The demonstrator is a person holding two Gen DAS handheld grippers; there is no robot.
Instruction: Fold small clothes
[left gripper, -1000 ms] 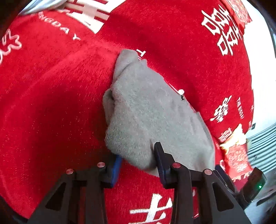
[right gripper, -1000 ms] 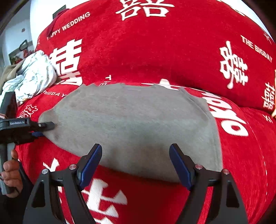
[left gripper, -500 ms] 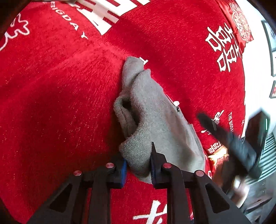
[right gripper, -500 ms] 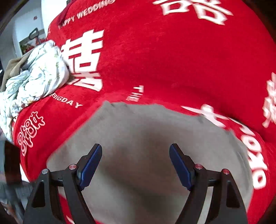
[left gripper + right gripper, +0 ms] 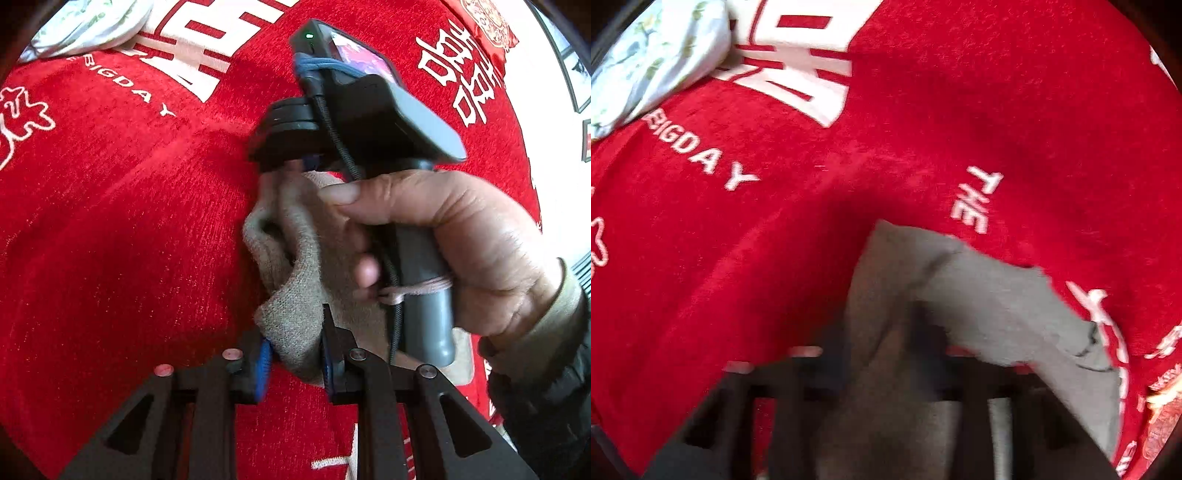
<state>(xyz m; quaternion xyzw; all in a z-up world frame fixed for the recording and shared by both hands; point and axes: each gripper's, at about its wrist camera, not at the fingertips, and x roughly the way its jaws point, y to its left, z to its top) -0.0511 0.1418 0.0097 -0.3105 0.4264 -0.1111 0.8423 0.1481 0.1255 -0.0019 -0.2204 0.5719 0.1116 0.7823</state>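
- A white floral cloth [image 5: 88, 26] lies bunched at the far left edge of the red wedding-print cover [image 5: 110, 221], on which the work is done.
- The left gripper [image 5: 295, 354] is clenched on a bunched fold of the grey garment [image 5: 295, 295], blue pads pressing the knit from both sides; its jaws closed further within the past second and have held that pinch since.
- The grey garment sits near the middle of the cover, its near end gathered into the left gripper, the rest running away under the right hand [image 5: 461, 251].
- The right gripper [image 5: 306, 162], seen from the left wrist, points steeply down at the garment's far end, with the hand wrapped round its grey handle.
- In its own blurred view the right gripper [image 5: 886, 350] has grey cloth between narrowed jaws that have just been closing; whether the pads already press it cannot be told.
- A second ago that gripper stood wide open above the flat-spread garment; now it has swung across to the cloth's far corner.
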